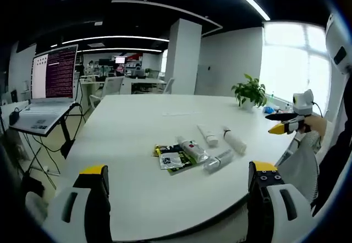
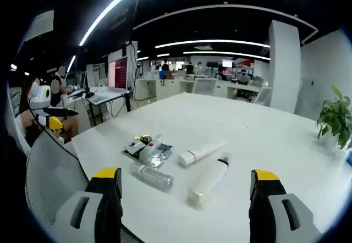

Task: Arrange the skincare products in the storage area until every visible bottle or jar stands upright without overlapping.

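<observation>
On a white table (image 2: 264, 138), a flat sachet (image 2: 144, 145), a clear bottle (image 2: 154, 177) and two white tubes (image 2: 201, 152) are seen lying down, well ahead of the left gripper (image 1: 179, 191) and right gripper (image 2: 187, 193), both spread apart and empty. The tubes are judged light, soft and slippery, best gripped mid-body.

Open-plan office. Big white worktop (image 1: 143, 144) in the near field. Dark ceiling with long curved light strips (image 1: 115, 38). White square pillar (image 1: 183, 56) beyond the worktop, white wall beside it. Bright window (image 1: 289, 61) at right in the left gripper view. Potted green plant (image 1: 250, 92) sits on the worktop's far right side near the window. Open laptop (image 1: 52, 83) on a stand at left, screen lit with text. Rows of desks, chairs and monitors (image 2: 209, 83) far back. Mesh chair back (image 2: 52, 171) near left in the right gripper view.
</observation>
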`<state>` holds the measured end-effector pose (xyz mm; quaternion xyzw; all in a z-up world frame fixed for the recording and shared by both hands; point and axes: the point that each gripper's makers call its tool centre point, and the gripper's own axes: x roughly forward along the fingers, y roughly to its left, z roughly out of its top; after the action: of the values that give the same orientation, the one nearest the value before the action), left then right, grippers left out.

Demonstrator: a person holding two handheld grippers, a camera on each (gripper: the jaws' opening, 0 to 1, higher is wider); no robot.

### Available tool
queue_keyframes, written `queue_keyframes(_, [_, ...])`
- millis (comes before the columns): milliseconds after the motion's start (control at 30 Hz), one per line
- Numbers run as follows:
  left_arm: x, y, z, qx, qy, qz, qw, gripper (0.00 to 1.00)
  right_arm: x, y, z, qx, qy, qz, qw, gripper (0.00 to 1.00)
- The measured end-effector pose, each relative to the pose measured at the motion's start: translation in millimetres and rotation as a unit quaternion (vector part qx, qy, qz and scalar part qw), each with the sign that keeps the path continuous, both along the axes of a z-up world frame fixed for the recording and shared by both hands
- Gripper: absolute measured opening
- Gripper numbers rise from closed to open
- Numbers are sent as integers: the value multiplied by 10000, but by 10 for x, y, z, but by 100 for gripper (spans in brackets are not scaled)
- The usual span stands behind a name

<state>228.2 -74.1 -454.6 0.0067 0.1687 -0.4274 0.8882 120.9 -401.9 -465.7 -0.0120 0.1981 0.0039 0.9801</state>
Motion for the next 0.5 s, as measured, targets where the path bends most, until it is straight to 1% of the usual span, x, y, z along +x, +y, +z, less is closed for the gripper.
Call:
queue_keyframes(133, [-2, 5, -14, 70, -7, 3, 10000, 99, 149, -114, -37, -119, 65, 64, 9999, 100])
queue_keyframes(233, [4, 10, -9, 61, -34, 35, 10000, 99, 261, -246, -141, -202, 272, 113, 9994, 99])
queue_keyframes(333, [7, 7, -1, 40, -61, 53, 10000, 99, 356, -339, -223, -209, 388, 145, 9989, 98])
queue_keyframes(400, [10, -1, -3, 14, -56, 53, 10000, 99, 416, -401, -310, -209, 501, 152, 9984, 96])
queue_keyframes(467, [8, -6, -10, 6, -54, 51, 10000, 99, 458, -477, -442, -154, 730, 107, 9972, 93])
queue_keyframes(500, [0, -7, -19, 19, -53, 50, 10000, 99, 487, -464, -471, -150, 757, 120, 9969, 92])
